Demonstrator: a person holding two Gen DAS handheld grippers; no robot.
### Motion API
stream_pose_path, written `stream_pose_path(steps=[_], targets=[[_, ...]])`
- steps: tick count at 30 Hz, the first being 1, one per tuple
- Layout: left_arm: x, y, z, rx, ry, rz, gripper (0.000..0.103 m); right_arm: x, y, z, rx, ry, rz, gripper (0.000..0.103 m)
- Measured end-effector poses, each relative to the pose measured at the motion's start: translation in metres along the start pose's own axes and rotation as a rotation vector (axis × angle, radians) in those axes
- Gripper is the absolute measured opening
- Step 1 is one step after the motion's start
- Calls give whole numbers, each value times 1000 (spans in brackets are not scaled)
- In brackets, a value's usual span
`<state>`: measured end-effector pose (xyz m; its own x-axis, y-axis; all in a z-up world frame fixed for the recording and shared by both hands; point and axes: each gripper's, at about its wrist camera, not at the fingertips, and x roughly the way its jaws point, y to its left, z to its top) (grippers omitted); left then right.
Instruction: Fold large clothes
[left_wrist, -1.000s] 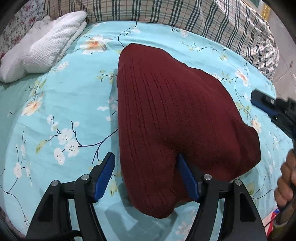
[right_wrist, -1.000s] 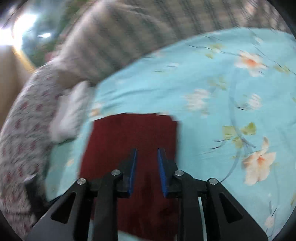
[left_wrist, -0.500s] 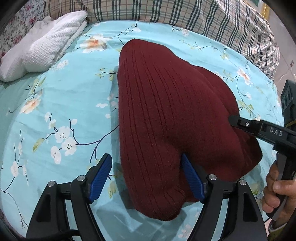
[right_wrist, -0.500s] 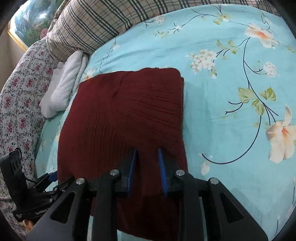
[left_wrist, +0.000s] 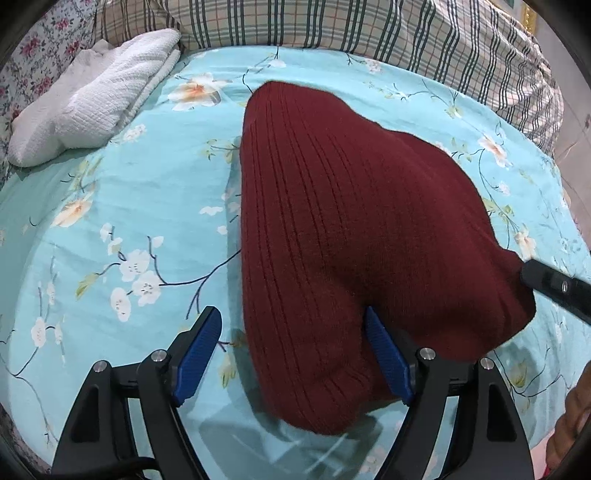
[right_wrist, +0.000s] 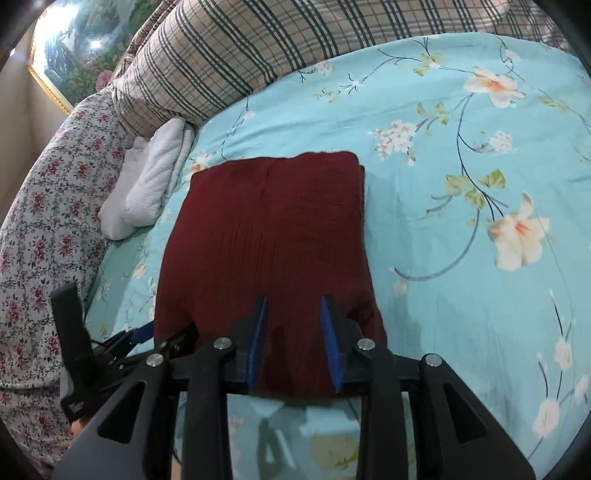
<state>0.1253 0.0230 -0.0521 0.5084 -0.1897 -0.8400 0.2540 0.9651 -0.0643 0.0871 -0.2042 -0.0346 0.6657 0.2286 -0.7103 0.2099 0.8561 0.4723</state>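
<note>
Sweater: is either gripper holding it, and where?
Neither. Left gripper and right gripper have just been opening; the sweater lies loose between each one's jaws at its near edge.

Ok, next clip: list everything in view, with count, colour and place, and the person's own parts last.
sweater: one, dark red ribbed knit, folded, on the bedsheet.
bedsheet: one, turquoise with flowers, covering the bed.
towel: one, white, left of the sweater.
plaid pillow: one, beige with dark stripes, behind the sheet.
floral fabric: one, white with red flowers, far left.
painting: one, gold-framed, on the wall.
left hand-held gripper: black with blue pads, jaws open across the sweater's near corner.
right hand-held gripper: jaws slightly apart over the near edge.
hand: one, lower right.
</note>
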Motion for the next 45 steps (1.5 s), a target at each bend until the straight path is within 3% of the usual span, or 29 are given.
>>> stream_pose_path(steps=[5,7,21,31,40,45], targets=[[-27,-5,-12,21,-38,44,80,-16,5,-18,-19,-3,9,36],[-37,-6,-19,23,-53,48,80,-22,7,-25,-28,-10,6,49],[-70,-20,-72,96,-42,104,84,-51,-1,-76,-33,-29,-4,55],[-69,-9,-104,108,2,134,84,-62,-6,-115,-99,-2,-82,63],[-75,-4,-118,117,-15,153,84,-58,-6,-131,-113,23,-99,64],[-73,0,-111,103,-9,123,84,-52,-1,-133,-122,36,-96,64]])
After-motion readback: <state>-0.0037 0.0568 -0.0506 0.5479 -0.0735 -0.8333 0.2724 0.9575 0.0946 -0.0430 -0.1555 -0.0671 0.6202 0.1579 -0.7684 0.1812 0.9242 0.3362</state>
